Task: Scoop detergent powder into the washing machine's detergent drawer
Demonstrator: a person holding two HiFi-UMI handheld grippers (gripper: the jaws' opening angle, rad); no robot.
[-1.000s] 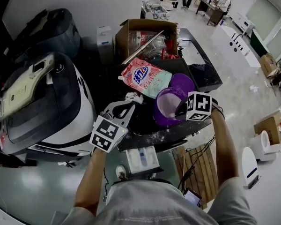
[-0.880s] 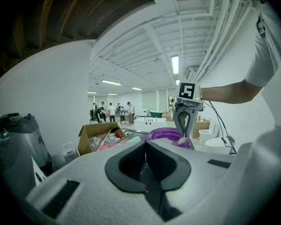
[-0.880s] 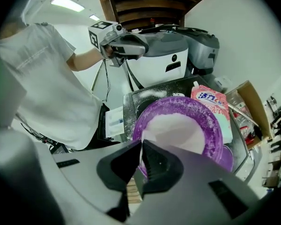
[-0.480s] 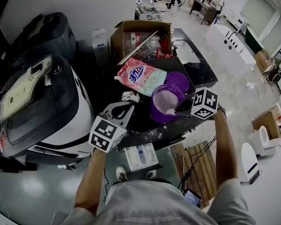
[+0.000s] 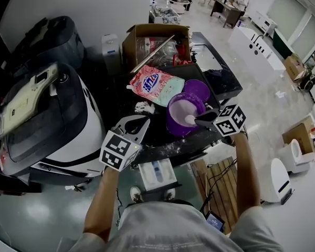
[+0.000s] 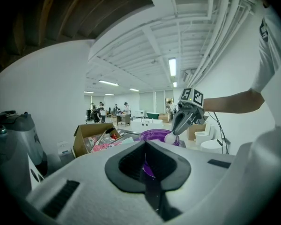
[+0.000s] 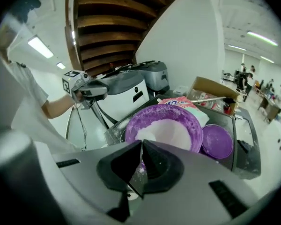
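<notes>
A purple tub [image 5: 172, 126] of white powder stands on the black table [image 5: 160, 140]; its rim also shows in the right gripper view [image 7: 131, 125]. My right gripper [image 5: 198, 121] is shut on a white scoop [image 5: 190, 120] heaped with powder, held over the tub's near right rim. From the left gripper view that scoop [image 6: 170, 137] hangs just above the tub [image 6: 155, 134]. My left gripper [image 5: 139, 121] is shut on nothing, low at the table's left front, apart from the tub. A pink and green detergent bag [image 5: 157, 85] lies behind the tub.
The washing machine [image 5: 52, 119] stands left of the table. The tub's purple lid [image 5: 198, 89] lies behind it, beside an open cardboard box [image 5: 152, 43]. A white box with a blue insert [image 5: 157, 175] sits below the table's front edge. Spilled powder [image 5: 144, 107] dusts the table.
My right gripper has drawn the scoop from inside the tub back towards its near right rim. The left gripper has stayed in place.
</notes>
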